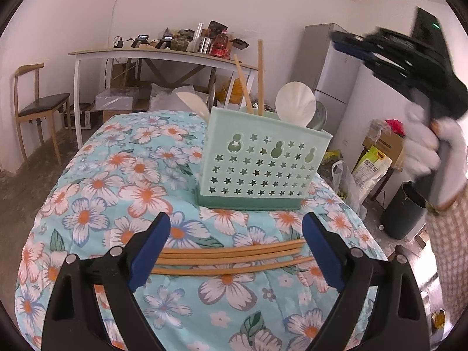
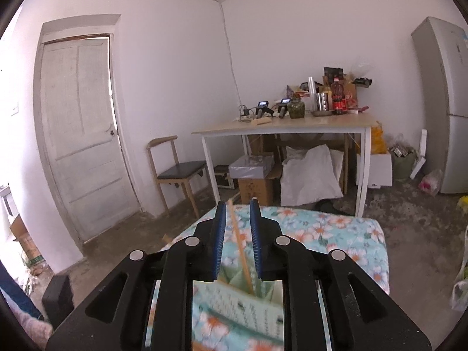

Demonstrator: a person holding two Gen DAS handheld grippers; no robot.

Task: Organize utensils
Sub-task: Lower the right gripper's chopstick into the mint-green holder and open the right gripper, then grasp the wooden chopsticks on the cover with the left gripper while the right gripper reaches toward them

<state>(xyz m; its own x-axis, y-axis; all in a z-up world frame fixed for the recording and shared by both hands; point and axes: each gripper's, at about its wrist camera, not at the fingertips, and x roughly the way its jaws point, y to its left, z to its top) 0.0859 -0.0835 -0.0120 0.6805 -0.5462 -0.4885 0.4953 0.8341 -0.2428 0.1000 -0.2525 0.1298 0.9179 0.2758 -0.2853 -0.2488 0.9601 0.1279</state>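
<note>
left wrist view: left tongs (image 1: pixel 235 251) apart, hanging over loose chopsticks (image 1: pixel 231 259) on the floral-cloth table (image 1: pixel 117 175), not gripping. mint plastic caddy (image 1: pixel 260 158), star-punched, already holds two chopsticks and white spoons (image 1: pixel 295 102). right tongs (image 2: pixel 237 239) slightly apart around a thin wooden chopstick (image 2: pixel 240 248) standing in the caddy, pads not touching. judged step: dropping it in. next: left tongs close on one of the smooth round sticks.

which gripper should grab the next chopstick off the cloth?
Left, probably. The left gripper is open, straddling the loose wooden chopsticks on the floral cloth. The right gripper is up over the mint-green perforated plastic utensil holder, a chopstick between its pads.
</note>
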